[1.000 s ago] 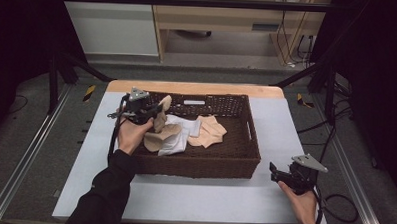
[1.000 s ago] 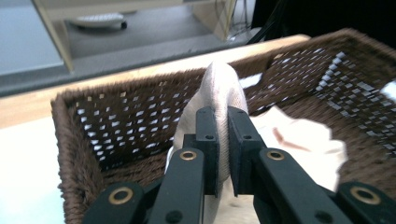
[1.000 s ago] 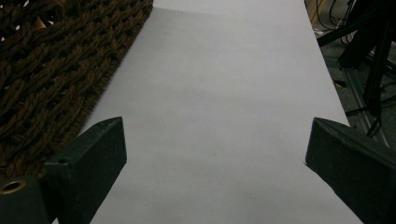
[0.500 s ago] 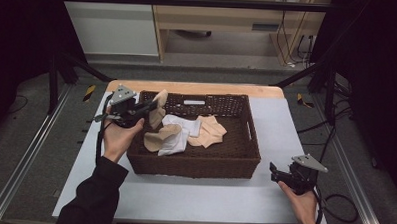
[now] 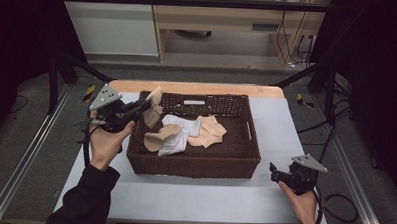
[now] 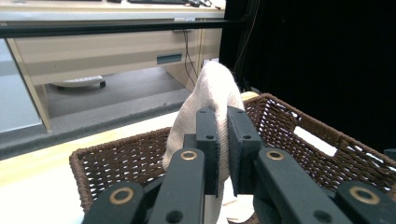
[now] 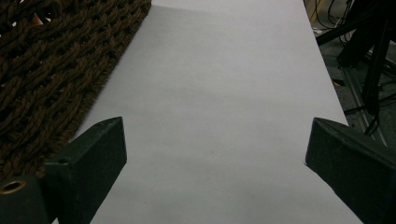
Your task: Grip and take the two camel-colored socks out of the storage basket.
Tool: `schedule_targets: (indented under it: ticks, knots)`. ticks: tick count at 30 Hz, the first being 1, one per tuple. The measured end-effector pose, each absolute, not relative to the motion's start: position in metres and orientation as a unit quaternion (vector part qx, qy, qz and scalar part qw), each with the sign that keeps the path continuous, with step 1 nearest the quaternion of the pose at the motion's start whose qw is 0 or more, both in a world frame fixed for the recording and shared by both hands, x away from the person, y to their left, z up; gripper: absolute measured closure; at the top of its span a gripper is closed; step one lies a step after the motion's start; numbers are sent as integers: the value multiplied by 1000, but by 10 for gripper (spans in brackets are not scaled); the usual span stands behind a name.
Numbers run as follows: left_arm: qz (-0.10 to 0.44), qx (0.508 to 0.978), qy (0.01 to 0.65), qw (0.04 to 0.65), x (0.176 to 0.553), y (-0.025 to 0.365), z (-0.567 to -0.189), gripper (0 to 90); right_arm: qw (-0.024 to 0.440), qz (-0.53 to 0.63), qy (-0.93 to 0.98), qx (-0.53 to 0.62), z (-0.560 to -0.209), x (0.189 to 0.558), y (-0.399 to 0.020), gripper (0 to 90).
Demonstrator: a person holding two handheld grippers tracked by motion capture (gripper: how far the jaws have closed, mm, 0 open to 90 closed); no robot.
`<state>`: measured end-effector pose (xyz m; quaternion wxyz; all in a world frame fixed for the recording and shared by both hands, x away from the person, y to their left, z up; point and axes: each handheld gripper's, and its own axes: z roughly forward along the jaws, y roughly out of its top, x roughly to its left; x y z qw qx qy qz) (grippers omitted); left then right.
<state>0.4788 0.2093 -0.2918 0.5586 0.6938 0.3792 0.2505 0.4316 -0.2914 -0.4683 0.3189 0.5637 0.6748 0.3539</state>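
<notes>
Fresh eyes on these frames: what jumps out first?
The left claw stands out first: it is shut on a beige sock, holding it over the left end of the brown wicker basket in the middle of the table. More beige and white socks lie piled inside the basket. The right claw rests open on the bare white tabletop near the basket's front right corner.

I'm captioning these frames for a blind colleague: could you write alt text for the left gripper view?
The left gripper, its black jaws shut on a beige sock, holds it above the near corner of a brown wicker basket. Behind are a grey floor, a light wooden desk and a black curtain on the right.
</notes>
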Motion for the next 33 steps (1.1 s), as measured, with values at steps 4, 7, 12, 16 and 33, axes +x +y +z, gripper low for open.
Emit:
schedule_targets:
  ticks: [4,7,12,16,33]
  knots:
    - [253,687,374,570,470,216,-288,837,317,354,674,566,-468,431,-292,55]
    - [255,680,373,577,466,222,-286,837,317,354,674,566,-468,431,-291,56]
    - [266,668,377,584,458,238,-285,837,317,353,674,566,-468,431,-292,55]
    - [271,654,386,591,452,254,-286,837,317,352,674,566,-468,431,-292,56]
    - [285,630,452,563,442,319,-320,838,315,350,675,568,-469,431,-291,55]
